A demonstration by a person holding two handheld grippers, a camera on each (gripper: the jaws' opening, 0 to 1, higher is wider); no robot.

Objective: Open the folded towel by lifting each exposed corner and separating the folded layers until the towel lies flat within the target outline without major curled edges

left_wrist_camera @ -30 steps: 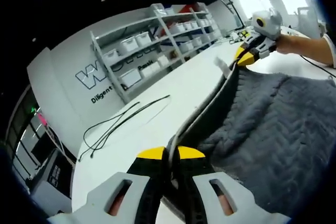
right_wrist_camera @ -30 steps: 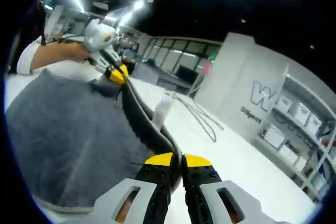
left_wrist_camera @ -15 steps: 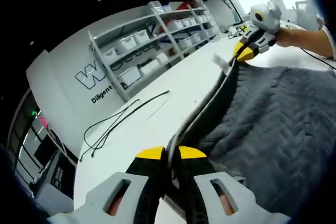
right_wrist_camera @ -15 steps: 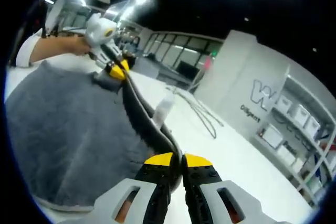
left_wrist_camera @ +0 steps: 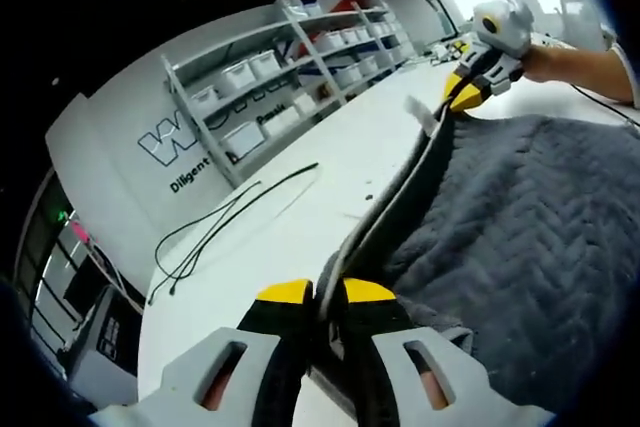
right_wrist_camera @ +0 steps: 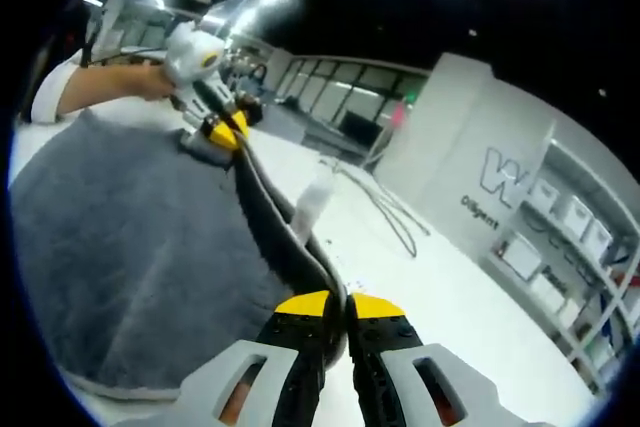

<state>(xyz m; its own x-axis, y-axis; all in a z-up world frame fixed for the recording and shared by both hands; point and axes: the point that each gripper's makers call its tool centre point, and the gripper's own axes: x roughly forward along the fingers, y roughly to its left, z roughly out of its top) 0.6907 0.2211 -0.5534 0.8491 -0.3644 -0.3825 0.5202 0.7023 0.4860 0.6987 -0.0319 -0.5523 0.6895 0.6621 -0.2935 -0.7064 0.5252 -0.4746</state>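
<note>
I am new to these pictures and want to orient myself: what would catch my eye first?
The grey towel spread on the white table, with one edge stretched taut between the two tools. The left tool pinches one end of that edge, the right tool the other. Behind stand shelves of white bins.

Left gripper (left_wrist_camera: pixel 327 292): bottom centre of the left gripper view, yellow-tipped jaws closed on the grey towel (left_wrist_camera: pixel 520 237) edge. Seen again upper left of the right gripper view, held by a hand (right_wrist_camera: pixel 152 80) with bare forearm.

Right gripper (right_wrist_camera: pixel 338 304): bottom centre of the right gripper view, jaws clamped on the same edge. Seen again upper right of the left gripper view, hand behind it.
</note>
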